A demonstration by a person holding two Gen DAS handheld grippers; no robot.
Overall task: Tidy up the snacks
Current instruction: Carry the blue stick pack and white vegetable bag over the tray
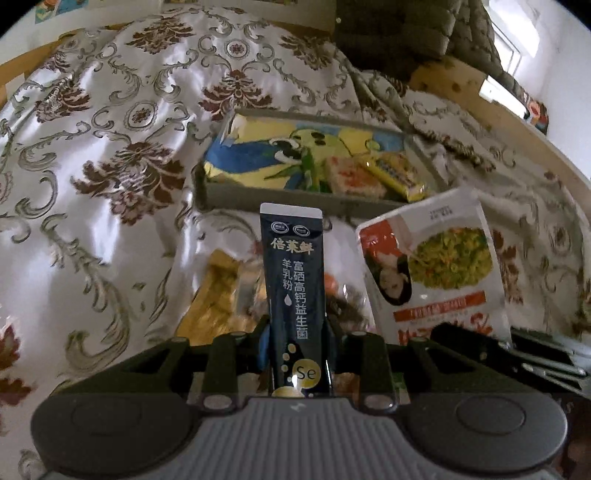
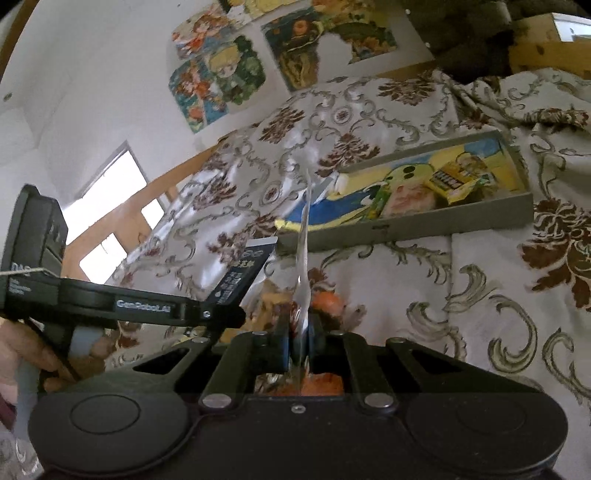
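Note:
My left gripper (image 1: 297, 330) is shut on a dark navy stick packet (image 1: 293, 266), which stands upright between its fingers. To its right a white pouch (image 1: 436, 266) with a rice picture hangs in my right gripper's black fingers (image 1: 465, 334). The right wrist view shows that pouch (image 2: 304, 251) edge-on, with my right gripper (image 2: 301, 332) shut on its lower edge. My left gripper (image 2: 229, 314) reaches in from the left there with the navy packet (image 2: 243, 273). Beyond both lies a grey tray (image 1: 295, 197) with a cartoon picture inside, holding a yellow packet (image 1: 397, 175) and a pinkish one (image 1: 351, 179).
Everything lies on a bed with a floral spread (image 1: 110, 166). A gold packet (image 1: 218, 295) and an orange snack (image 2: 327, 301) lie on the spread below the grippers. A dark quilted blanket (image 1: 399, 33) is piled behind the tray. Cartoon pictures (image 2: 221, 74) hang on the wall.

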